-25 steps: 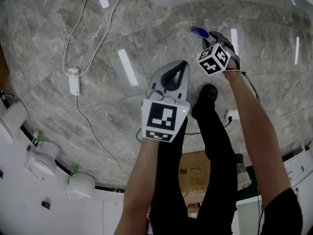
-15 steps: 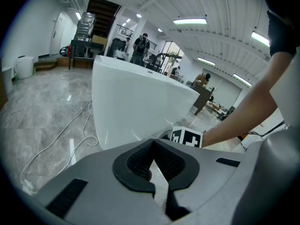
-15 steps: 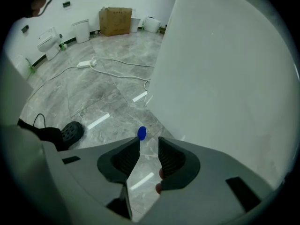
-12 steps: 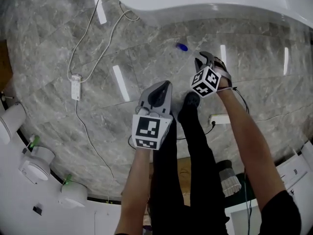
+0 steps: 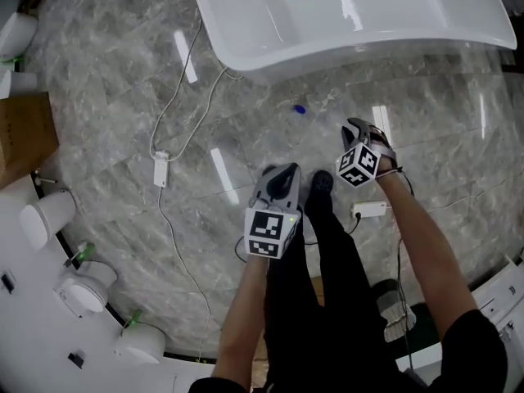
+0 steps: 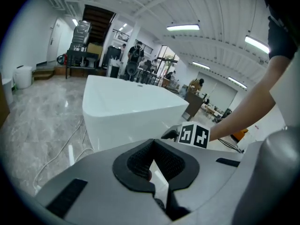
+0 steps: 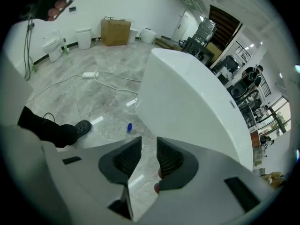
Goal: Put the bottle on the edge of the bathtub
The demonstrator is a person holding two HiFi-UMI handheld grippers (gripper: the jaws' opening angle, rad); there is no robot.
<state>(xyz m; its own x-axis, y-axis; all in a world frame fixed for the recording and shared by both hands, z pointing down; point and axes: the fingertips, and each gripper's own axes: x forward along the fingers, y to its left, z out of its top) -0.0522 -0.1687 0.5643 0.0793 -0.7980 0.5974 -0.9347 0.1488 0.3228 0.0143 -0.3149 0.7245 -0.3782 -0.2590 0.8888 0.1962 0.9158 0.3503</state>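
A small blue bottle (image 5: 300, 109) lies on the grey marble floor in front of the white bathtub (image 5: 270, 62). My right gripper (image 5: 354, 126) hovers to the bottle's right, apart from it. Its jaws are closing with a gap still between them and nothing in that gap. In the right gripper view the bottle (image 7: 129, 127) shows on the floor beyond the right gripper (image 7: 149, 142), beside the bathtub (image 7: 187, 93). My left gripper (image 5: 282, 173) hangs lower, near the person's shoe. Seen in its own view, the left gripper (image 6: 152, 142) is shut and empty, facing the bathtub (image 6: 126, 107).
A power strip (image 5: 160, 169) with a long white cable lies on the floor at the left; a second one (image 5: 370, 210) lies by the right arm. A cardboard box (image 5: 24, 133) and white toilets (image 5: 49, 215) line the left wall. The person's shoe (image 5: 321, 181) and legs are below.
The head view has swung so that far more of the bathtub shows. Both grippers sit lower in the picture, and the bottle is now farther from the right gripper.
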